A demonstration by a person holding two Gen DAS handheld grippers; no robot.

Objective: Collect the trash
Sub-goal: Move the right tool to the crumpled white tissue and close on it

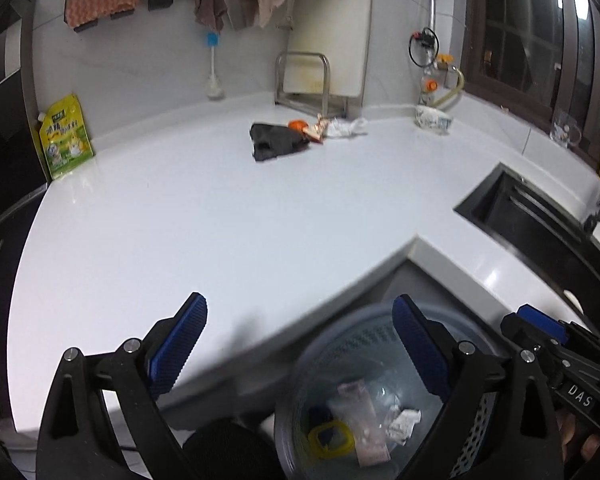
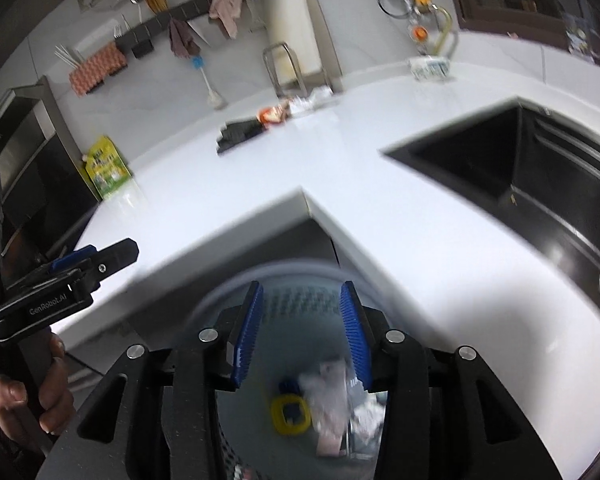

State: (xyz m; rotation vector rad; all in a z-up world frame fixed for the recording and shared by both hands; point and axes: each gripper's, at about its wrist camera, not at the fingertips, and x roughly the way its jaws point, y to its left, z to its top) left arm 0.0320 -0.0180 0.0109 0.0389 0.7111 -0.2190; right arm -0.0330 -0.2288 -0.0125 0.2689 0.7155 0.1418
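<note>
1. In the left wrist view, the left gripper (image 1: 300,348) sits at the bottom of the frame with its blue ribbed fingers (image 1: 178,348) spread wide and holding nothing.
2. In the right wrist view, the right gripper (image 2: 304,336) is at the lower centre, its fingers parted and empty, above the round grey perforated trash bin (image 2: 228,452).
3. The bin stands below the inner corner of the white countertop (image 1: 204,224); inside lie a yellow square ring (image 2: 290,416), a pinkish wrapper (image 1: 360,420) and crumpled white paper (image 1: 402,420).
4. At the upper centre of the left view, a dark crumpled cloth-like piece (image 1: 276,140), an orange wrapper (image 1: 312,128) and a white crumpled bag (image 1: 346,127) lie close together on the countertop.
5. A black sink (image 2: 500,168) fills the right side of the right view.
</note>
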